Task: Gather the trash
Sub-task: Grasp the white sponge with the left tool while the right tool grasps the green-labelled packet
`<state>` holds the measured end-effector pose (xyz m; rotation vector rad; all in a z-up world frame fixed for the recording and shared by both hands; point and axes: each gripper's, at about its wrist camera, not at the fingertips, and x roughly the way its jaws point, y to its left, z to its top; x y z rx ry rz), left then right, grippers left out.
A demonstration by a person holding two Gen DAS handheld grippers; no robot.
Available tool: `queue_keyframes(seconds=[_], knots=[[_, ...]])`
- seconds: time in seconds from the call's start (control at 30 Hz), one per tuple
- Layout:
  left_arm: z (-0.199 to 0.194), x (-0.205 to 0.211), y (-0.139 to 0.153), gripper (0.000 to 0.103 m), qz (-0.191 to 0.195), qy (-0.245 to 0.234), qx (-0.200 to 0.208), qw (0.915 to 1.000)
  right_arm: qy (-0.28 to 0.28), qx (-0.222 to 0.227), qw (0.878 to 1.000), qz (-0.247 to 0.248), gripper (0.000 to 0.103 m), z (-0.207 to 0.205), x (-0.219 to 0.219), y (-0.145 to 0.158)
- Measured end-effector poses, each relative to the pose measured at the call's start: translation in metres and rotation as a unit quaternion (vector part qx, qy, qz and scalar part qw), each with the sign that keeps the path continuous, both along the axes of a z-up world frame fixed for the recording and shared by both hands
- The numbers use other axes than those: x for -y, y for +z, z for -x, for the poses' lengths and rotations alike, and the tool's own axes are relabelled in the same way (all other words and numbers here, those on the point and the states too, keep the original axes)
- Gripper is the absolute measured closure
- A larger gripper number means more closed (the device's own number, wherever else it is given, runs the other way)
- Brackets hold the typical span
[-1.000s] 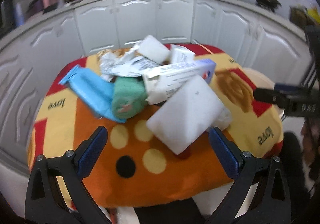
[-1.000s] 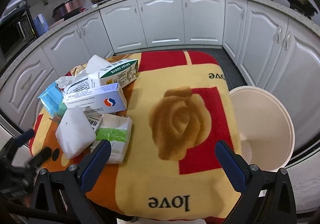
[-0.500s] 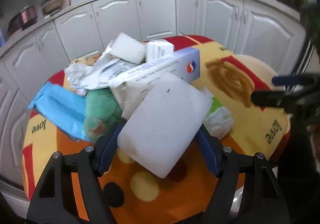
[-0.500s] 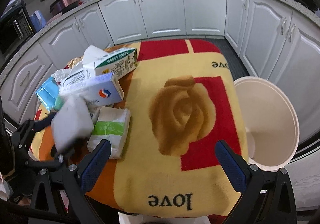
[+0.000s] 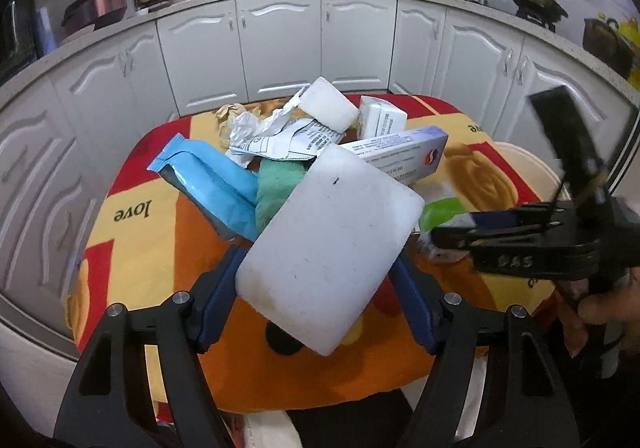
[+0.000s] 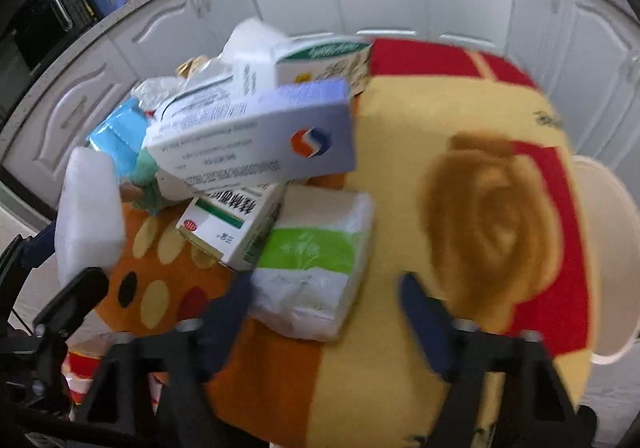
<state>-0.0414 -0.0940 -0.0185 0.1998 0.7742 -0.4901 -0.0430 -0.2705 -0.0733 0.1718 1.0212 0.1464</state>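
My left gripper (image 5: 316,292) is shut on a white foam block (image 5: 328,248), which it holds tilted above the blanket-covered table (image 5: 140,248). Behind it lie a blue packet (image 5: 212,184), a green cloth (image 5: 276,184), crumpled paper (image 5: 280,136) and a long white-and-purple box (image 5: 400,156). My right gripper (image 6: 324,304) is low over the near end of a green-and-white tissue pack (image 6: 316,268). Its jaws are closing with the pack's end between them. The left finger is at the pack's corner and the right finger stands apart from it. The right wrist view is blurred.
A cream bin (image 6: 608,248) stands on the floor beside the table's right edge. A green-striped medicine box (image 6: 228,224) leans on the tissue pack. A second foam block (image 5: 328,106) and a small white box (image 5: 380,118) sit at the pile's back. White cabinets ring the table.
The left gripper closed on the white foam block and raised it off the pile. The right gripper swung left and down over the tissue pack, and its jaws narrowed.
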Motion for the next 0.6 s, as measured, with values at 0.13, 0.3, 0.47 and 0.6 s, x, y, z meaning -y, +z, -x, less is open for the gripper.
queue_keyframes(seconds=[0.13, 0.3, 0.47, 0.6], knots=[[0.004, 0.01, 0.004, 0.031, 0.003, -0.008, 0.008, 0.9999, -0.017, 0.02, 0.999, -0.019, 0.065, 0.017, 0.02, 0.011], [0.009, 0.033, 0.011, 0.031, 0.017, -0.028, 0.009, 0.9994, -0.047, 0.044, 0.997, -0.032, 0.065, 0.041, 0.049, 0.024], [0.012, 0.064, 0.021, 0.031, 0.027, -0.056, 0.007, 0.9981, -0.074, 0.055, 0.995, -0.037, 0.065, 0.059, 0.08, 0.036], [0.018, 0.096, 0.026, 0.031, 0.028, -0.079, 0.012, 0.9964, -0.116, 0.078, 0.99, -0.035, 0.065, 0.073, 0.108, 0.048]])
